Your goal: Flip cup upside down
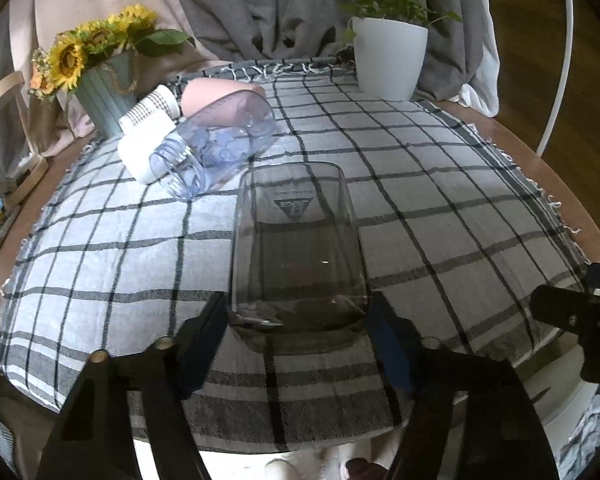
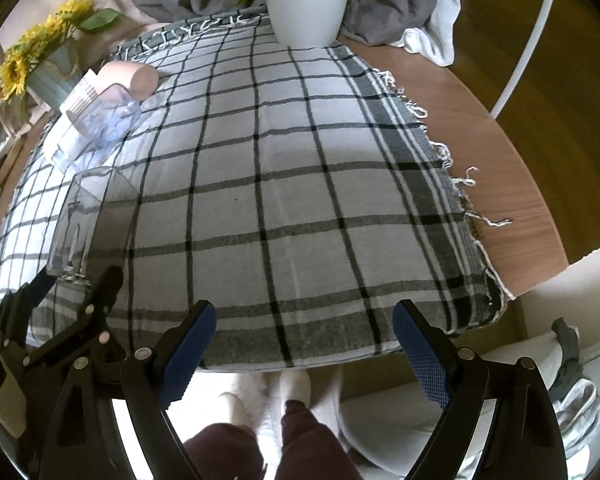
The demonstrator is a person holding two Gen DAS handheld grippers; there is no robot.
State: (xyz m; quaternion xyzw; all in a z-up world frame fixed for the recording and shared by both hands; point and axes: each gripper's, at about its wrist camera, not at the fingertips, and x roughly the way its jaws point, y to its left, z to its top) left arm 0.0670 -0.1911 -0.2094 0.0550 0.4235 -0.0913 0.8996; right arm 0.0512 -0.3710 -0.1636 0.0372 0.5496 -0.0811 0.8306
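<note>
A clear smoky glass cup with an upside-down printed logo stands with its rim down on the checked cloth. My left gripper has its blue-padded fingers on both sides of the cup's lower end, closed against it. The cup also shows at the left of the right wrist view, with the left gripper below it. My right gripper is open and empty, at the table's near edge, to the right of the cup.
A clear plastic jar, a pink cup and white cups lie at the back left. A sunflower pot stands behind them, a white plant pot at the back right. Bare wood table runs along the right.
</note>
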